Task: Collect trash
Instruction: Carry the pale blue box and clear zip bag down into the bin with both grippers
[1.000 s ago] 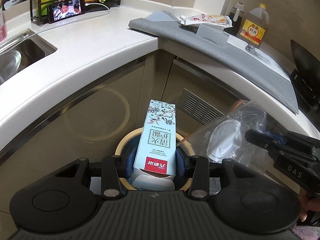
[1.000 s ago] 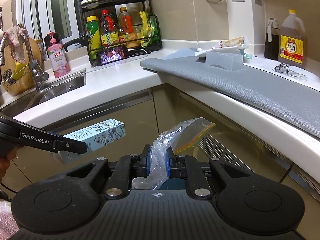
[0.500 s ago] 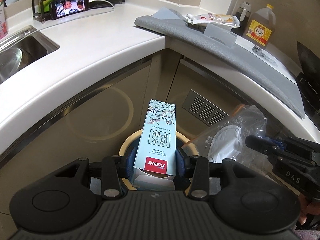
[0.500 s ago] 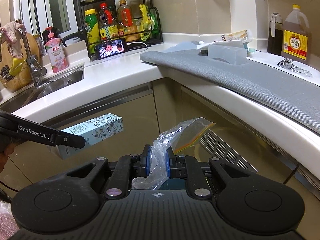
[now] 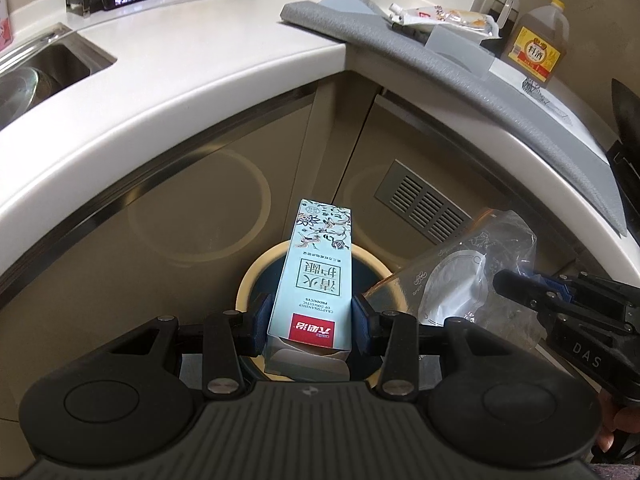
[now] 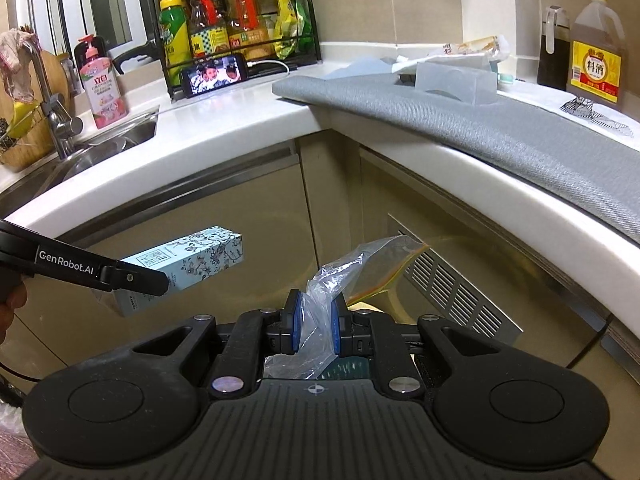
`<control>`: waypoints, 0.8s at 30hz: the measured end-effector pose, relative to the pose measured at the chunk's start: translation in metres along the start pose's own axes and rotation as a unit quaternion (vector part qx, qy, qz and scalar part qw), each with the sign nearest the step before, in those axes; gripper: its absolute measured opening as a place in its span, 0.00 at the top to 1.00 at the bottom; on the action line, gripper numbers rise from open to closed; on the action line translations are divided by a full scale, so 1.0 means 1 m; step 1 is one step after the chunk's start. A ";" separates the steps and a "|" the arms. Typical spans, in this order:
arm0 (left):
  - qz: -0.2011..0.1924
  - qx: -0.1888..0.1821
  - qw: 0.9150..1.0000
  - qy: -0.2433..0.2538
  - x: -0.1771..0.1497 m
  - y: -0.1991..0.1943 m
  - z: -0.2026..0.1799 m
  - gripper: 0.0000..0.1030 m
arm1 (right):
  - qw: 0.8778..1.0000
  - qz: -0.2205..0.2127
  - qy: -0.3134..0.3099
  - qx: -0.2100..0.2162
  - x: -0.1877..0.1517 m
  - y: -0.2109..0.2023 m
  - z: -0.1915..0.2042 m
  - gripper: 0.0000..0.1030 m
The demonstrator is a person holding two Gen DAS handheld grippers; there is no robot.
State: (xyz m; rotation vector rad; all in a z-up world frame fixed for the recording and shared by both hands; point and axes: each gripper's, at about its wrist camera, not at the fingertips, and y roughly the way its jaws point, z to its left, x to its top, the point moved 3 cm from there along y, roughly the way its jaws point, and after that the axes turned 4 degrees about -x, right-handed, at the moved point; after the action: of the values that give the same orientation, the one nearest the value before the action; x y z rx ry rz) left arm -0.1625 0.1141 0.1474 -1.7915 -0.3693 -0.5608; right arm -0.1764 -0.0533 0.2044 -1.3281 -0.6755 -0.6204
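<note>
1. Both grippers are coming lower toward the round bin (image 5: pixel 244 284).
2. On the left, the left gripper (image 5: pixel 312 322) is squeezing the blue box (image 5: pixel 316 280) right over it.
3. On the right, the right gripper (image 6: pixel 316 322) is pinching the clear bag (image 6: pixel 352 272).
4. Next, I think, they need to let go.

The bin (image 5: pixel 256 276) at six o'clock is mostly hidden behind the carton (image 5: pixel 314 280); its contents cannot be told
</note>
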 end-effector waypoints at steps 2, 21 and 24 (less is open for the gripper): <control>0.004 0.000 1.000 -0.003 0.000 0.004 0.001 0.55 | 1.000 0.006 0.000 -0.001 0.000 0.005 0.000 0.84; 0.050 0.000 0.999 -0.012 0.012 0.061 0.006 0.55 | 0.997 0.072 0.002 -0.021 -0.009 0.067 -0.011 0.84; 0.060 0.001 0.998 -0.012 0.013 0.070 0.007 0.55 | 0.996 0.083 -0.001 -0.022 -0.010 0.077 -0.013 0.84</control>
State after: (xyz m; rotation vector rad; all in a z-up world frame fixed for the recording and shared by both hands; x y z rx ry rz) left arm -0.1141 0.1007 0.0966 -1.8062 -0.2780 -0.4542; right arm -0.1241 -0.0549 0.1451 -1.4101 -0.5494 -0.5008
